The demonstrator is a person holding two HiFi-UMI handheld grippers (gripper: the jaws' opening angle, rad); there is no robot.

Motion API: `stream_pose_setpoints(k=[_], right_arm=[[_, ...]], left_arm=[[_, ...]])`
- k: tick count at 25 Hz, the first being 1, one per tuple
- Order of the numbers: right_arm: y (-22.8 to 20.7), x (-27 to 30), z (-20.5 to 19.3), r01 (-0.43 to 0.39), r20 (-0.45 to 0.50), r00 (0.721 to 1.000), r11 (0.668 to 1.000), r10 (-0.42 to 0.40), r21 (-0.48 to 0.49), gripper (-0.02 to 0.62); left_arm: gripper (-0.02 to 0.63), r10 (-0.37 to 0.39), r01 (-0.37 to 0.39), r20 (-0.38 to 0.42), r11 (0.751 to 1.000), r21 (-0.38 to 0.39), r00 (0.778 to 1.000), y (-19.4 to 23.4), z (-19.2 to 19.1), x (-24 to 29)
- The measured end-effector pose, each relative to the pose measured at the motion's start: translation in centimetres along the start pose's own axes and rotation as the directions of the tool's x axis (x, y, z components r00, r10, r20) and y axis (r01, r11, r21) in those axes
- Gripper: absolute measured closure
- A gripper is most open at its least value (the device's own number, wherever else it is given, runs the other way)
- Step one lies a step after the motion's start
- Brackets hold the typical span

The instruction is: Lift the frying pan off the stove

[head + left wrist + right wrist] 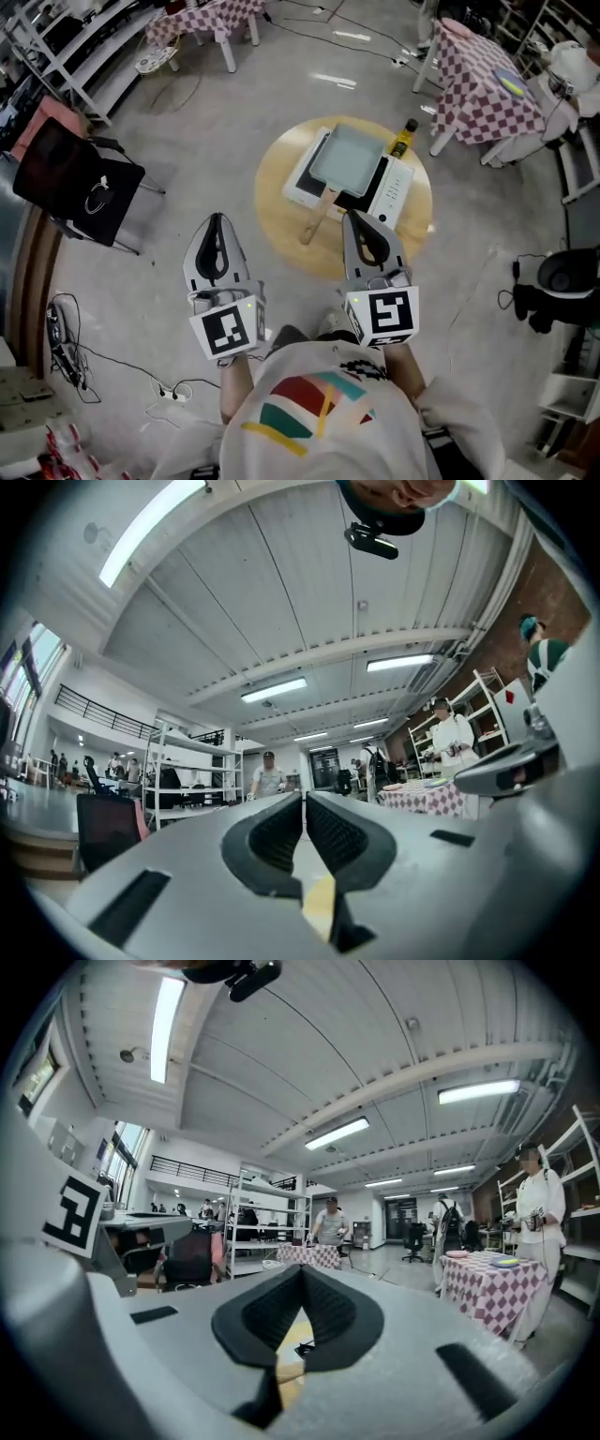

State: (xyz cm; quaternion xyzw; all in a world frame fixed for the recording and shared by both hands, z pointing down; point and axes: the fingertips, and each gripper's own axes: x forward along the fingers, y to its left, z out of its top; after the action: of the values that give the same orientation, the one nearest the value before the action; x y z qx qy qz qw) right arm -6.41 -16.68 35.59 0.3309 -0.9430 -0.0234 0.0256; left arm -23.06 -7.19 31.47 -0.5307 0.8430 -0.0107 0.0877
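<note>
Round wooden table (281, 234) on grey floor (206, 122), dark bottle (403, 139) with yellow cap at its far right edge, checkered-cloth table (487, 84) beyond, black chair (75, 178) at left, cables (66, 352) and white power strip (167, 394) on floor

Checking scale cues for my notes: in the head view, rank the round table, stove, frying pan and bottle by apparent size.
Largest to smallest:
1. round table
2. stove, its white body showing past the frying pan on two sides
3. frying pan
4. bottle, clearly smallest
All sit together, so nearness hardly skews this.
</note>
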Motion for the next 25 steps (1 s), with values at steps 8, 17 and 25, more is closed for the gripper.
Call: stream_pose_setpoints(k=[8, 17, 25], right_arm=[[-6.6, -1.4, -0.5, 0.125, -0.021, 0.992, 0.992, -0.125, -0.001, 0.598], [-9.8, -0.6, 0.3, 0.333, -0.023, 0.943, 0.943, -0.332, 0.021, 0.598], [-9.9, 0.1, 1.4, 0.458, -0.022, 0.889, 0.889, -0.458, 0.008, 0.598]], left_arm=[[0.594, -0.168, 0.168, -0.005, 0.985, -0.026, 0.986, -8.0, -0.4, 5.6], [0.594, -0.41, 0.409, 0.01, 0.91, -0.068, 0.912, -13.0, 0.2, 11.0], [0.594, -0.555, 0.557, 0.049, 0.822, -0.117, 0.83, -14.7, 1.0, 13.5]])
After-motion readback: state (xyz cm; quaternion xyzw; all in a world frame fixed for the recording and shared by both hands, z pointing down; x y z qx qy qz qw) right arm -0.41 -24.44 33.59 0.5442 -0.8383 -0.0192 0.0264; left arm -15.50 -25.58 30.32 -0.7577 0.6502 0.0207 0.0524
